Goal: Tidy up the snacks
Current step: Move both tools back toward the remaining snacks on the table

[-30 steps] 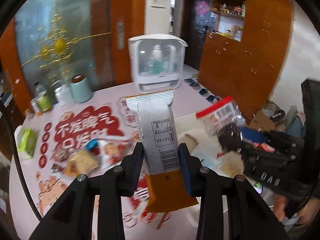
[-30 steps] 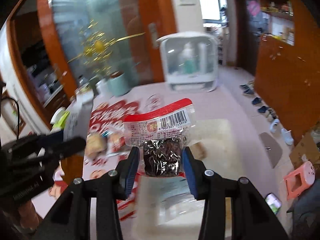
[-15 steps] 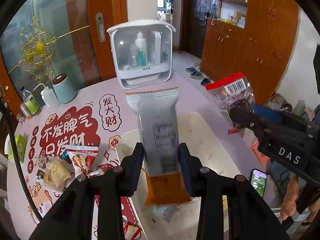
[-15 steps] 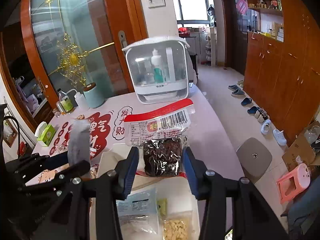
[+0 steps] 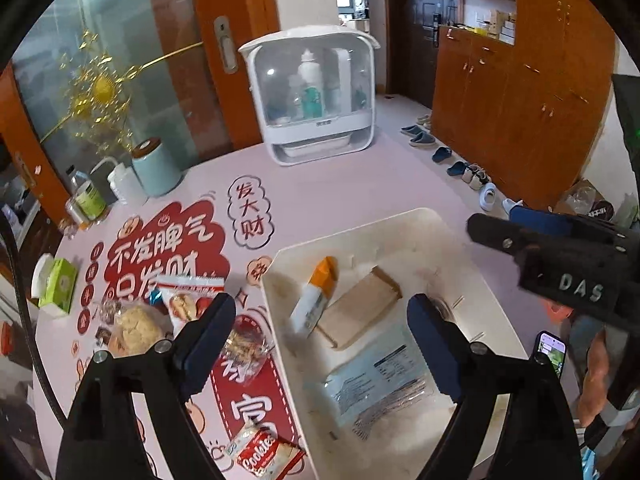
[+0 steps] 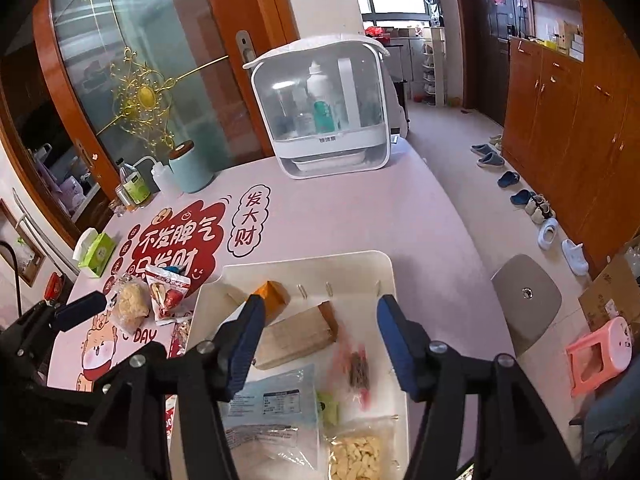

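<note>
Both tools spread wide, empty, above white tray of snack packets

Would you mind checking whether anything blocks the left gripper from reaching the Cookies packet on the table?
Nothing visible does: the open left gripper hangs above the tray, and the Cookies packet lies uncovered beside it.

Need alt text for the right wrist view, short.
The open, empty right gripper hangs over a white tray holding snack packets: a brown packet, an orange-ended packet, a blurred red-edged bag of dark snacks. More snacks lie left on the pink table.
</note>
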Tool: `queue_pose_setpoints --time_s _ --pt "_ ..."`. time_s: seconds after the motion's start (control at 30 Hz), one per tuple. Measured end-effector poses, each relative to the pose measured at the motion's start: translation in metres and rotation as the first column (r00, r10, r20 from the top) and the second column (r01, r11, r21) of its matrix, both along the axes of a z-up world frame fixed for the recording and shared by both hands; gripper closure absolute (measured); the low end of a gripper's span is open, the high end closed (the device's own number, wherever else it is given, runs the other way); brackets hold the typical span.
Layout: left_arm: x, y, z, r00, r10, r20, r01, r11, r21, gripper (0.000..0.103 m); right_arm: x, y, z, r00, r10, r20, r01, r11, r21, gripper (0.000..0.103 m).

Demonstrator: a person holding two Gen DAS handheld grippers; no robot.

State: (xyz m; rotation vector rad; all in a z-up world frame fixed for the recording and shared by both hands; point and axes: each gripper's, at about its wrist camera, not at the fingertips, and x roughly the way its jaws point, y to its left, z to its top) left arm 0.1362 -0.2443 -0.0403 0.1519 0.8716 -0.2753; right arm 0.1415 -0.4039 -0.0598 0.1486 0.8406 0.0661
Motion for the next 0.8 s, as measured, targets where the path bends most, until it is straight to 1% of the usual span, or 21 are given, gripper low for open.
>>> queue_pose_setpoints --time_s 0.2,0.37,0.53,0.6,0.73,0.8 --pt "-0.006 0.028 0.000 0.998 0.051 -0.021 -0.052 0.999 -0.016 0.016 -0.005 0.007 0.001 1.000 0.016 -0.008 -0.015 1.000 0.014 0.044" --pt "-0.012 0.052 0.007 0.996 0.089 -0.009 -0.090 0.996 -0.018 0.016 -0.010 0.017 0.003 0.999 0.030 -0.011 -0.029 0.999 0.037 0.044" --pt "-0.020 0.088 0.025 0.990 0.138 0.029 -0.138 0.990 -0.010 0.016 -0.015 0.033 0.008 0.999 0.049 -0.005 -0.049 0.998 0.041 0.044" --pt "-0.024 0.108 0.035 0.985 0.164 0.055 -0.164 0.986 -0.005 0.016 -0.016 0.040 0.011 0.998 0.056 0.001 -0.056 0.998 0.042 0.044" --pt "-0.029 0.150 0.054 0.970 0.217 0.110 -0.219 0.976 0.005 0.015 -0.015 0.059 0.017 0.997 0.070 0.007 -0.071 0.996 0.049 0.044" --pt "-0.030 0.175 0.063 0.958 0.250 0.139 -0.253 0.967 0.011 0.014 -0.014 0.070 0.020 0.997 0.074 0.012 -0.074 0.996 0.043 0.043"
